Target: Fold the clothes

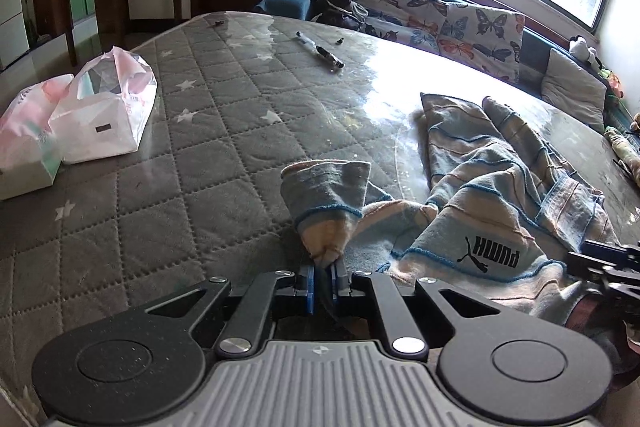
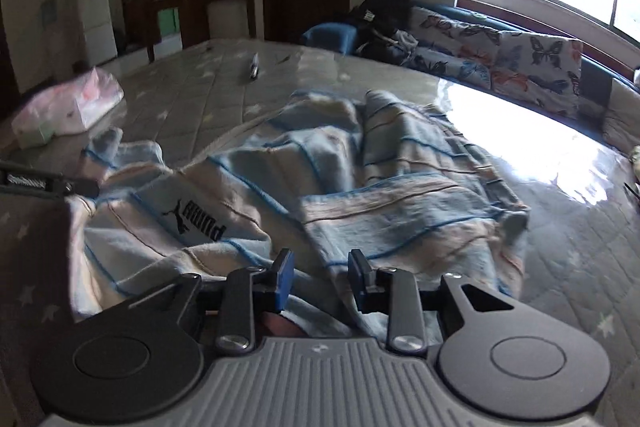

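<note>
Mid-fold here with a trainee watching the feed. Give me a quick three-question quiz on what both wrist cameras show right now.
1. True or false: the left gripper is shut on a part of the striped garment.
2. Multiple choice: the right gripper is
A) shut on the pen
B) open, over the garment
C) holding a plastic bag
3. Short answer: which thin object lies on the quilted surface beyond the garment, towards the sofa?

Key:
1. True; cloth is pinched between its blue pads.
2. B; the jaws stand apart with cloth below them.
3. A pen, untouched; the plastic bags sit apart at the left.
</note>
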The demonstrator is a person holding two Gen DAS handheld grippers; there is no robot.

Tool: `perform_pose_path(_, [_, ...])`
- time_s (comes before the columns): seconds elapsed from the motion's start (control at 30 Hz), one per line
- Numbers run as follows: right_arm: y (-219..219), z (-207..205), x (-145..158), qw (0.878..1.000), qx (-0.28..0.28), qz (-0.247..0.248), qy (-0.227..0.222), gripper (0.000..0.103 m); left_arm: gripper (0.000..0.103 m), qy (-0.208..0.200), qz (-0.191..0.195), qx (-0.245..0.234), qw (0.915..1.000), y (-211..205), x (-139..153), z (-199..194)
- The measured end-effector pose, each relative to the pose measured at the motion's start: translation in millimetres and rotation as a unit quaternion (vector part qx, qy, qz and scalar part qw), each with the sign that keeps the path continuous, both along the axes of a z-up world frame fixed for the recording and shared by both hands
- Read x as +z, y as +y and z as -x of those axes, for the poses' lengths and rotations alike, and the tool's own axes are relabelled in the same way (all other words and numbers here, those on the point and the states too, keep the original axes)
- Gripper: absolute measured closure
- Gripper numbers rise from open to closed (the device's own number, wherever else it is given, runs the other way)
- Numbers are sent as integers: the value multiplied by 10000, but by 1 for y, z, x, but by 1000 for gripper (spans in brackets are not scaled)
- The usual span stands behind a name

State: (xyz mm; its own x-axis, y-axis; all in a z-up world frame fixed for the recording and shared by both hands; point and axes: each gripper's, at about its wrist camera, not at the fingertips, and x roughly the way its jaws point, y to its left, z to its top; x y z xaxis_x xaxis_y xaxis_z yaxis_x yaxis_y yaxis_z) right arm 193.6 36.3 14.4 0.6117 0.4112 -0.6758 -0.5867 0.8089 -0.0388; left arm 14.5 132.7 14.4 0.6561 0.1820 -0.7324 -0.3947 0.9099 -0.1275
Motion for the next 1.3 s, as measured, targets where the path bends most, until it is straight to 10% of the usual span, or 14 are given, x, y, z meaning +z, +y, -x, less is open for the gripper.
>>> perform_pose_path(0.2, [-2,-5,-3,9994,-313,65,-148,99,94,-14,2,17,10000,2,1,0])
perform_pose_path(0.63, [-119,26,53,9735,-1944,-598,-1042,101,94,-74,-57,224,9997,11,5,7])
perform_pose_path(0.97, [-200,75,27,9418,-3215,-580,-793,101,94,-17,-87,253,9996,12,7,24])
perform_pose_path(1.3, [-215,107,-3,9388,-3417,-426,-51,99,86,119,-134,206,9996,14,7,29])
